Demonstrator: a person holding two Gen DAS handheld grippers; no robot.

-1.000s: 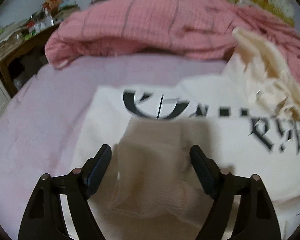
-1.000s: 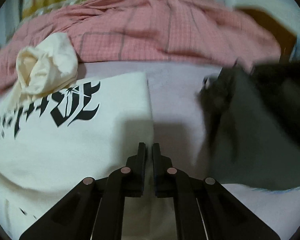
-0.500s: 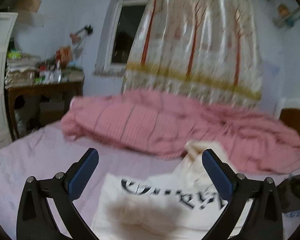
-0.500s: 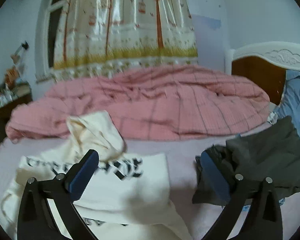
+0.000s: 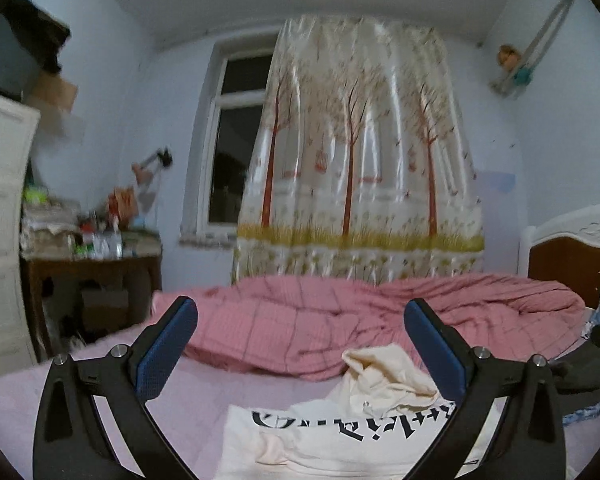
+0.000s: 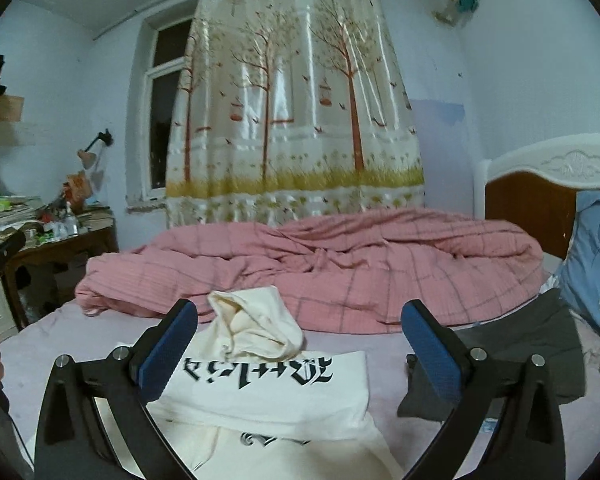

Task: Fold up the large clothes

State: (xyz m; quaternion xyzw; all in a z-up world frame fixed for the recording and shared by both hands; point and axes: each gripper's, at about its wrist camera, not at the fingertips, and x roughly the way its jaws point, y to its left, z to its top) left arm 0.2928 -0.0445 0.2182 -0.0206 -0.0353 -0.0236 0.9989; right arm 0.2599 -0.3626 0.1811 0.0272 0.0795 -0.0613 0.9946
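Observation:
A cream hoodie (image 6: 284,396) with black lettering lies folded on the pale pink bed sheet (image 6: 80,332), its hood (image 6: 252,324) bunched at the far end. In the left wrist view the same hoodie (image 5: 340,432) sits low in the frame. My left gripper (image 5: 298,346) is raised above the bed and points level across the room, jaws wide apart with nothing between them. The right gripper (image 6: 298,344) also hangs above the hoodie, open and empty. Neither touches the cloth.
A crumpled pink checked quilt (image 6: 340,268) lies across the far side of the bed. A dark grey garment (image 6: 540,344) rests on the right beside a blue pillow (image 6: 596,256). A cluttered wooden desk (image 5: 92,264) stands on the left, a white headboard (image 6: 552,168) on the right.
Both grippers rose from the hoodie and tilted up to face the room. The right one opened from shut; the left let go of the cream cloth and widened.

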